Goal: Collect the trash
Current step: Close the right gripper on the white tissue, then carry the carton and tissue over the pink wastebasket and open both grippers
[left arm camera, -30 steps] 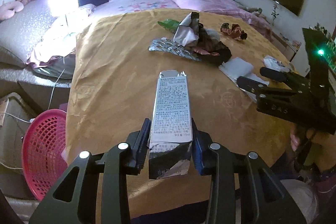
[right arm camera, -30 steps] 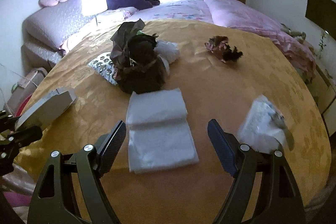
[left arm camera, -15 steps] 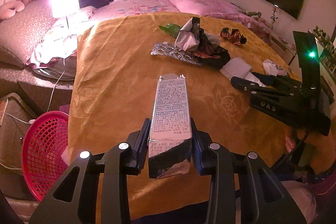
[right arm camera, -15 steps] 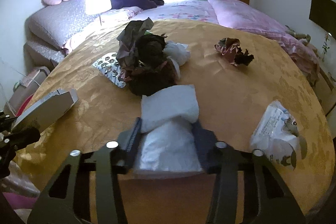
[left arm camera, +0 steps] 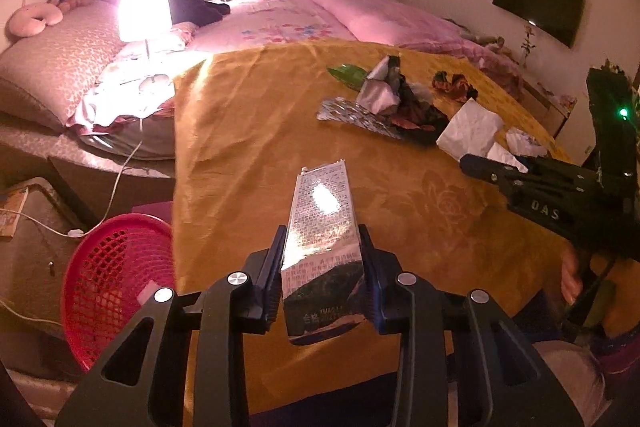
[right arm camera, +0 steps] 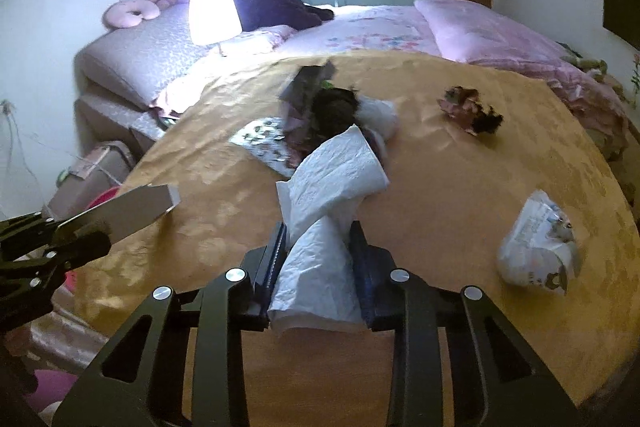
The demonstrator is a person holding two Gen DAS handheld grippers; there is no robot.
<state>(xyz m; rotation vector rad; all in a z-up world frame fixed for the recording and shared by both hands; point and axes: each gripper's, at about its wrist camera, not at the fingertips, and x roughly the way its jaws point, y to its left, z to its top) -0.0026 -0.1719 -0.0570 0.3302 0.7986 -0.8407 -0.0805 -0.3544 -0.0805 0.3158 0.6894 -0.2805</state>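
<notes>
left gripper (left arm camera: pixel 322 263) clamping silver tube (left arm camera: pixel 322 227), right gripper (right arm camera: pixel 318 267) pinching white tissue (right arm camera: pixel 328 195), seemingly lifted

We see a flattened silver printed carton (left arm camera: pixel 322 227) clamped end-on and jutting forward, a crumpled white tissue (right arm camera: pixel 324 223) pinched upright, and dark wrappers (right arm camera: pixel 320 119) heaped on the gold cloth.

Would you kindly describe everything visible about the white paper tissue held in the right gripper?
The white paper tissue is soft, creased, thin paper, folded and now twisted at its middle. The right gripper has its jaws shut on the lower half, which bunches between them; the upper half fans open and tilts up towards the dark trash pile. It appears lifted off the gold patterned tablecloth. In the left wrist view it shows as a white sheet ahead of that gripper.
</notes>
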